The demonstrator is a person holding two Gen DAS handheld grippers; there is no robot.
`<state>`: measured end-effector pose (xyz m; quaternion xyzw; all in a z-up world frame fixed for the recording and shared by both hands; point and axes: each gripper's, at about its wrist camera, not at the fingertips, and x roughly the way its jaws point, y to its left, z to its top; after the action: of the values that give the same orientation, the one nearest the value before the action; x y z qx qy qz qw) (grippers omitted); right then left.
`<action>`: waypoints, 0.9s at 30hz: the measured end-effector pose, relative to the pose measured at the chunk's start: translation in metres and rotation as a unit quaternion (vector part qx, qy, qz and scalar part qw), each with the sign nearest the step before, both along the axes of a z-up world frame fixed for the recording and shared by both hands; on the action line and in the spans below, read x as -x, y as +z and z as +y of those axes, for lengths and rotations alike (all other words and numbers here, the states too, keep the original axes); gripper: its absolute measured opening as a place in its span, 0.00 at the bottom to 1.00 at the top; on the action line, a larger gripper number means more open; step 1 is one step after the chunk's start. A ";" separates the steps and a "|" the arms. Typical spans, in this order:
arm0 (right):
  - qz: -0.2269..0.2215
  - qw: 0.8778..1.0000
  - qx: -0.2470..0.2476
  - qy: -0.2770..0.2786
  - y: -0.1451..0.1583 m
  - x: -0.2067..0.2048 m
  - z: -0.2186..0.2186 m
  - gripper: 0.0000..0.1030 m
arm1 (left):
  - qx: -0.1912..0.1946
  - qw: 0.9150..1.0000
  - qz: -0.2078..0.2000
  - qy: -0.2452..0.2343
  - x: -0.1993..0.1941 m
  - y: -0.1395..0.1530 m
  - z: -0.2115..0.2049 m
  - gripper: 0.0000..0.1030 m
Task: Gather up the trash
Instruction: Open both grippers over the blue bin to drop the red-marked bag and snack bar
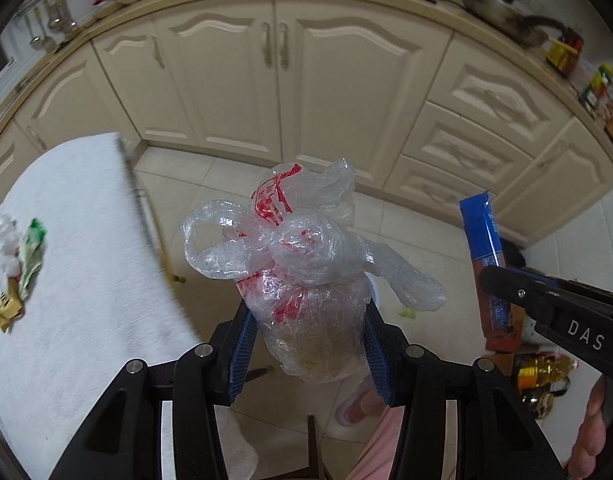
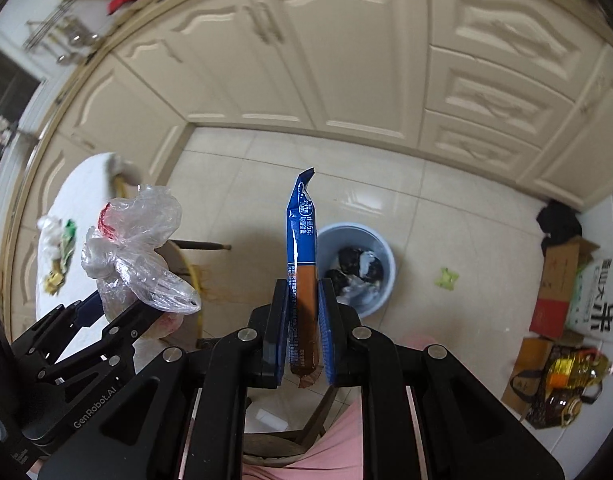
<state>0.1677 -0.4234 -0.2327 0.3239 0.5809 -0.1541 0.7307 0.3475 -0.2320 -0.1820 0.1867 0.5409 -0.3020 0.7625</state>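
Two pieces in transit: left gripper (image 1: 306, 344) clamping knotted plastic bag (image 1: 302, 264), right gripper (image 2: 302, 332) pinching blue wrapper (image 2: 300, 236). Next, probably lining up over grey bin (image 2: 380, 248), lower centre, then releasing.

1. Even, soft daylight — bright enough, no hard shadows.
2. Glare patches shine on the floor tiles (image 2: 370, 196).
3. Motion blur smears the white table edge (image 1: 138, 200) and the cabinets (image 2: 266, 28).
4. Fisheye bending — dark corners.

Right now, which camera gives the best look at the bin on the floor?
The right wrist view. There the blue bin sits on the tiled floor just past the wrapper, its open top and the trash inside plain to see. The left wrist view does not show it at all.
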 end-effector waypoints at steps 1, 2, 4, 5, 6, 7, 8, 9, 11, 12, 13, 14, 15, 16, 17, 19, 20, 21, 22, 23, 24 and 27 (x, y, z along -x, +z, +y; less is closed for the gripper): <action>0.005 1.000 -0.003 -0.005 -0.005 0.002 -0.005 0.13 | -0.004 1.000 0.004 -0.005 -0.001 -0.005 -0.009 0.45; 0.009 1.000 -0.006 -0.009 -0.009 0.005 -0.010 0.13 | -0.008 1.000 0.008 -0.008 -0.003 -0.010 -0.018 0.45; 0.014 1.000 -0.010 -0.016 -0.016 0.008 -0.018 0.13 | -0.015 1.000 0.013 -0.015 -0.003 -0.019 -0.035 0.45; 0.017 1.000 -0.011 -0.019 -0.020 0.010 -0.022 0.14 | -0.020 0.999 0.018 -0.018 -0.005 -0.025 -0.044 0.45; 0.019 1.000 -0.012 -0.022 -0.023 0.012 -0.025 0.13 | -0.025 0.999 0.023 -0.020 -0.008 -0.031 -0.054 0.45; 0.021 0.999 -0.013 -0.025 -0.025 0.013 -0.029 0.13 | -0.030 0.999 0.028 -0.023 -0.011 -0.037 -0.060 0.45; 0.022 0.999 -0.014 -0.027 -0.028 0.014 -0.032 0.13 | -0.034 0.999 0.029 -0.025 -0.011 -0.043 -0.068 0.45; 0.022 0.999 -0.017 -0.030 -0.030 0.015 -0.034 0.13 | -0.039 0.998 0.032 -0.028 -0.014 -0.049 -0.076 0.45; 0.024 0.999 -0.023 -0.034 -0.035 0.018 -0.040 0.13 | -0.048 0.998 0.038 -0.029 -0.020 -0.060 -0.090 0.46; 0.026 0.999 -0.024 -0.035 -0.037 0.019 -0.042 0.13 | -0.050 0.998 0.039 -0.030 -0.023 -0.065 -0.095 0.47; 0.028 0.999 -0.025 -0.037 -0.039 0.020 -0.043 0.13 | -0.051 0.997 0.039 -0.032 -0.026 -0.068 -0.101 0.48; 0.030 0.999 -0.025 -0.037 -0.040 0.020 -0.044 0.13 | -0.051 0.997 0.039 -0.033 -0.027 -0.072 -0.106 0.53; 0.031 0.998 -0.026 -0.038 -0.041 0.019 -0.044 0.13 | -0.055 0.997 0.038 -0.032 -0.028 -0.076 -0.112 0.57; 0.032 0.998 -0.028 -0.038 -0.042 0.019 -0.044 0.13 | -0.057 0.997 0.033 -0.030 -0.031 -0.078 -0.115 0.65; 0.033 0.998 -0.029 -0.038 -0.043 0.019 -0.045 0.13 | -0.056 0.998 0.026 -0.029 -0.032 -0.079 -0.117 0.68; 0.033 0.998 -0.030 -0.035 -0.044 0.017 -0.044 0.14 | -0.060 0.998 0.013 -0.027 -0.033 -0.082 -0.122 0.70; 0.032 0.998 -0.030 -0.034 -0.045 0.016 -0.044 0.14 | -0.065 0.998 0.009 -0.024 -0.034 -0.084 -0.122 0.71; 0.032 0.998 -0.031 -0.032 -0.046 0.014 -0.043 0.13 | -0.068 0.997 0.007 -0.022 -0.034 -0.086 -0.123 0.71; 0.031 0.999 -0.033 -0.029 -0.046 0.012 -0.042 0.13 | -0.070 0.997 0.007 -0.018 -0.035 -0.088 -0.122 0.71; 0.031 0.999 -0.035 -0.025 -0.047 0.009 -0.040 0.13 | -0.071 0.997 0.008 -0.016 -0.034 -0.089 -0.119 0.71; 0.031 0.999 -0.037 -0.022 -0.048 0.007 -0.039 0.13 | -0.071 0.997 0.009 -0.013 -0.032 -0.089 -0.115 0.71; 0.028 0.999 -0.041 -0.010 -0.051 -0.005 -0.031 0.14 | -0.071 0.997 0.005 -0.002 -0.030 -0.086 -0.106 0.71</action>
<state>0.1723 -0.4544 -0.2834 0.3548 0.6039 -0.1461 0.6987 0.3774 -0.3377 -0.2676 0.2401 0.5643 -0.2655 0.7439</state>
